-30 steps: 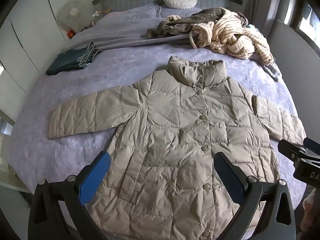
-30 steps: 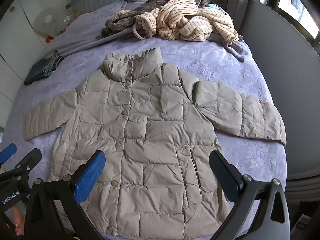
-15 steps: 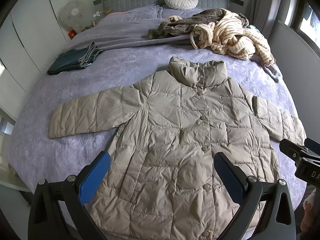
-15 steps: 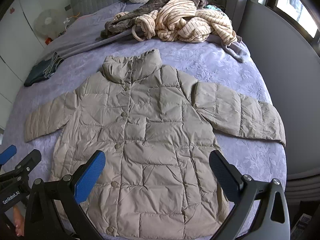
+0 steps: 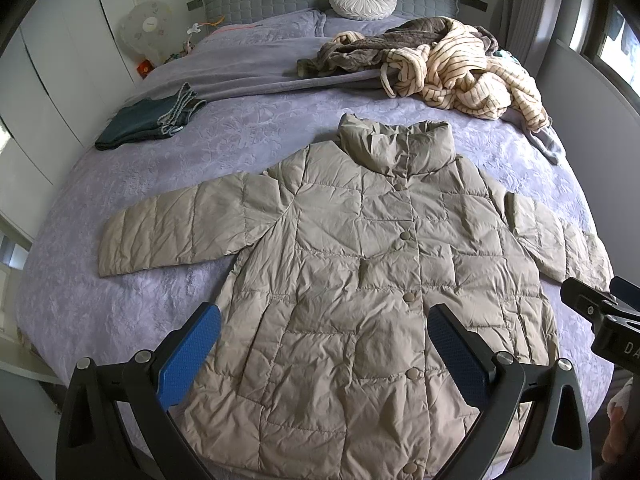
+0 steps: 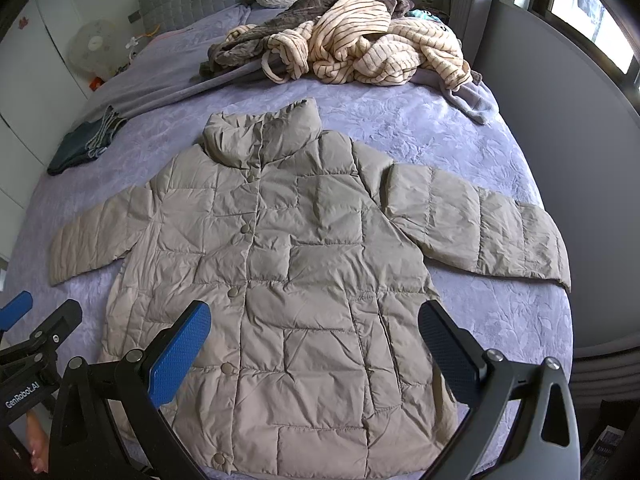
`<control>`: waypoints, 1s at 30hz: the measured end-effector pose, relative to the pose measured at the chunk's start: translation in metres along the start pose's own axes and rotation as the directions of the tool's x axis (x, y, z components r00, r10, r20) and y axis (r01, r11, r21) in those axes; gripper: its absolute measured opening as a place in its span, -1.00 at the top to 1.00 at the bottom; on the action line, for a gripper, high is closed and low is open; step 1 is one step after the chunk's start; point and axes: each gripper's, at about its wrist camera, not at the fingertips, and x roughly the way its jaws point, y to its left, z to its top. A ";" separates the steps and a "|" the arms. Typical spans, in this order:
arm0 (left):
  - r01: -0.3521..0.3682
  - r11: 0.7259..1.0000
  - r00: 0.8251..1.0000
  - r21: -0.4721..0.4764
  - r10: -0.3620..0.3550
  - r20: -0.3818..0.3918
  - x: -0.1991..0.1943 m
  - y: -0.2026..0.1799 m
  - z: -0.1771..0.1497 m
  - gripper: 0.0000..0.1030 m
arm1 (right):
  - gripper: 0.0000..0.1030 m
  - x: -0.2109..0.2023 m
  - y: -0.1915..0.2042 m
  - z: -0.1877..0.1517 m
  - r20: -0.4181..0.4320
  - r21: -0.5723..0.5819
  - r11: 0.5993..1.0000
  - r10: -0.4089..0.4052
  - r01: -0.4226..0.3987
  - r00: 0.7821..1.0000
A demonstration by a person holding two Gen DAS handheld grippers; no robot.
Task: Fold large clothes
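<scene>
Jacket (image 5: pixel 360 280) lies flat, front up and buttoned, on the bed (image 5: pixel 120 312), sleeves spread wide, ready for folding. Left claw (image 5: pixel 324 354) and right claw (image 6: pixel 314 350) hover over its hem, jaws apart and empty, likely poised to take a first grip.

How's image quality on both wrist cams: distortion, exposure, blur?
Left wrist view: strong fisheye bowing of the bed, black corner vignette, window blown out, puffer jacket sharp under soft daylight. Right wrist view: same barrel warp, window overexposed, jacket hem slightly soft near the lower rim, no motion blur. Both grippers crisp.
</scene>
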 end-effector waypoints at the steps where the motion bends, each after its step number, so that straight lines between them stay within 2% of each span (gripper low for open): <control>1: 0.000 1.000 1.000 0.000 0.000 0.000 0.000 0.000 0.000 -1.00 | -1.00 -0.001 0.000 0.001 0.000 0.000 1.000 0.000 0.000 1.000; 30: -0.001 1.000 1.000 0.002 0.001 0.000 0.000 0.000 0.000 -1.00 | -1.00 -0.002 0.000 0.001 0.003 0.000 1.000 0.001 -0.001 1.000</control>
